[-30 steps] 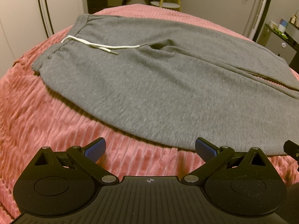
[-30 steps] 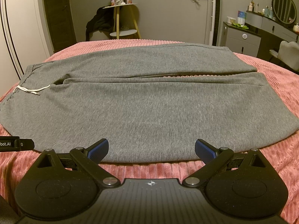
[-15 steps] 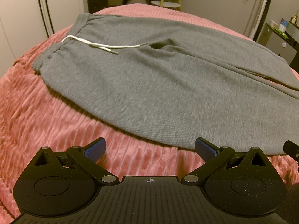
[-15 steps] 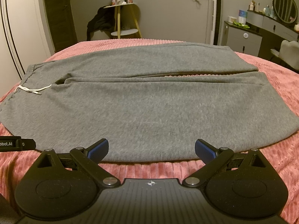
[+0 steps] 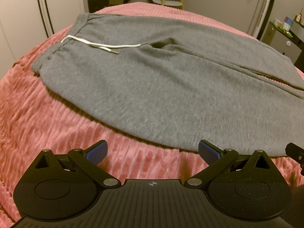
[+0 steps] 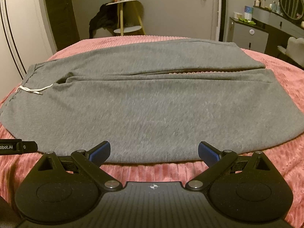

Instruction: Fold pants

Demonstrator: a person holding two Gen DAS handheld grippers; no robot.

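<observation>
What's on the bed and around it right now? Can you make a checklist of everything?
Surface: pink ribbed bedspread, mostly covered.
Job's things: grey pants spread flat, not yet folded, legs side by side; white drawstring lies loose on top near the waistband.
Clutter: nothing seen on the bed.
Grippers: left gripper and right gripper both open, holding nothing, at the pants' near edge.
Cables: nothing seen.
Surroundings: dresser with round mirror, wooden stand with dark clothing.
</observation>
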